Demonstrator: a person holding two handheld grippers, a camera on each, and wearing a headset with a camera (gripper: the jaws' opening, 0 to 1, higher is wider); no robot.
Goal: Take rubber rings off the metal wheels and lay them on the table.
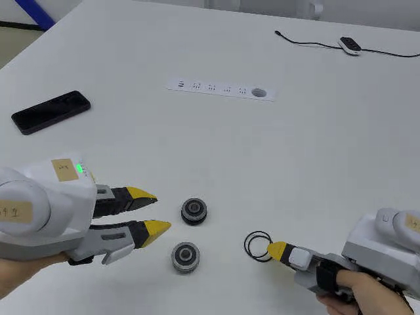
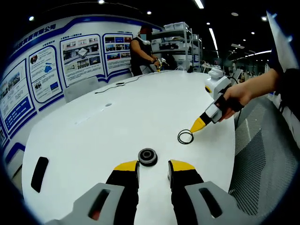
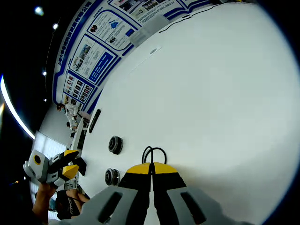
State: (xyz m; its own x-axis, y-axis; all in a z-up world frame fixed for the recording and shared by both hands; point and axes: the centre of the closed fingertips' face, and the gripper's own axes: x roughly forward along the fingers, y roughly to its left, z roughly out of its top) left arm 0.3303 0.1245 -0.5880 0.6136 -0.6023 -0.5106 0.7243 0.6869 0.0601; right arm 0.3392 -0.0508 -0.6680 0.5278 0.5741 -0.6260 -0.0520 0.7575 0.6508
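Observation:
Two metal wheels lie flat on the white table (image 1: 315,151), one (image 1: 194,210) farther off and one (image 1: 186,256) nearer. My left gripper (image 1: 152,211) is open just left of them, and the far wheel (image 2: 147,156) sits right ahead of its yellow fingertips (image 2: 126,166). Two thin black rubber rings (image 1: 258,244) lie overlapping to the right of the wheels. My right gripper (image 1: 278,250) is shut, with its tip on the rings' near edge (image 3: 154,153); that edge runs in between the closed jaws. Both wheels (image 3: 115,144) (image 3: 111,176) are to its left.
A black phone (image 1: 51,111) lies at the far left. A white power strip (image 1: 222,88) is set into the table's middle, and a black cable with a small remote (image 1: 350,44) lies far right. A person (image 2: 140,51) stands beyond the table's far end.

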